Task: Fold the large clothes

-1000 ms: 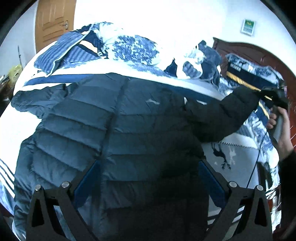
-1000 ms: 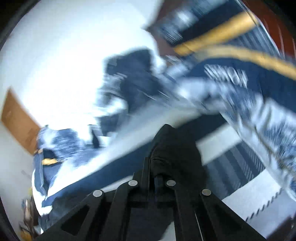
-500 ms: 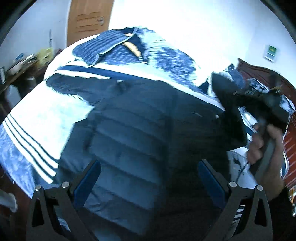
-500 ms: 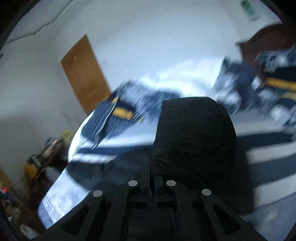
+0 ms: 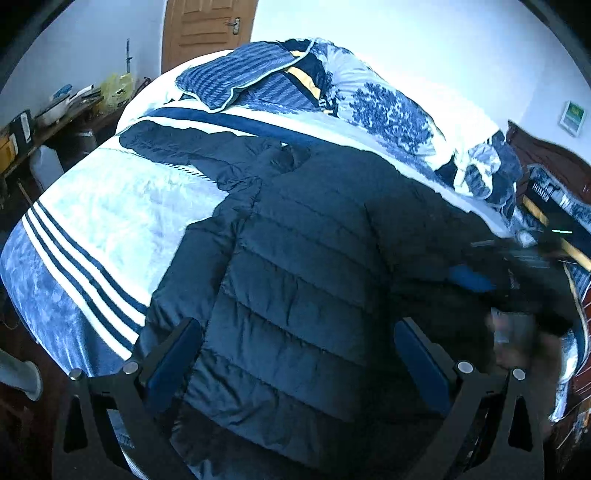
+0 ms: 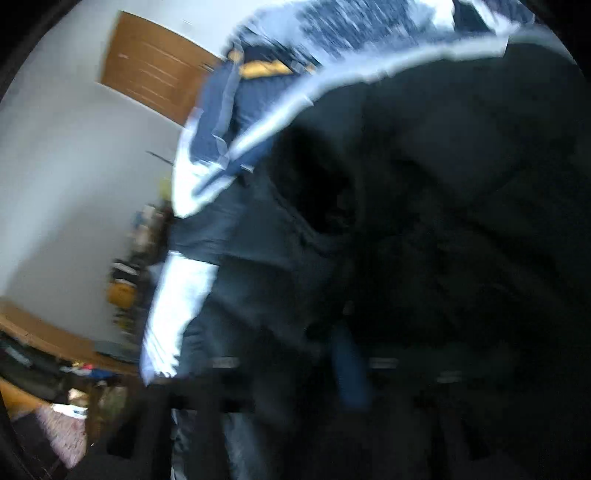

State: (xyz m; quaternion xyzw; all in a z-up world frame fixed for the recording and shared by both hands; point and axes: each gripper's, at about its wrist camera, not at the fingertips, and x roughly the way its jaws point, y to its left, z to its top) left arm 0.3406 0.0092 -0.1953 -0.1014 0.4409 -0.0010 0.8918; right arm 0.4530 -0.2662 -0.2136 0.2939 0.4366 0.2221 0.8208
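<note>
A dark quilted puffer jacket [image 5: 295, 258] lies spread on the bed [image 5: 122, 206], one sleeve [image 5: 177, 147] stretched out to the upper left. Its other sleeve [image 5: 424, 229] lies folded in over the body on the right. My left gripper [image 5: 295, 365] hovers open over the jacket's lower part, nothing pinched between its blue pads [image 5: 173, 362]. My right gripper [image 5: 480, 266] shows blurred at the right, a hand [image 5: 517, 339] behind it. In the right wrist view the jacket [image 6: 443, 184] fills the frame; that gripper's [image 6: 332, 350] jaws are opening, a blue pad [image 6: 351, 369] exposed, no cloth pinched.
A striped pillow [image 5: 236, 77] and a bunched blue-and-white quilt [image 5: 388, 107] lie at the far side of the bed. A wooden headboard [image 5: 546, 155] stands at the right. A cluttered table [image 5: 48, 118] and a door [image 5: 207, 26] are at the left.
The right gripper carried the sleeve from the far right in over the jacket's body and let it go. The left gripper shifted sideways, bringing more of the bed's left side into view.
</note>
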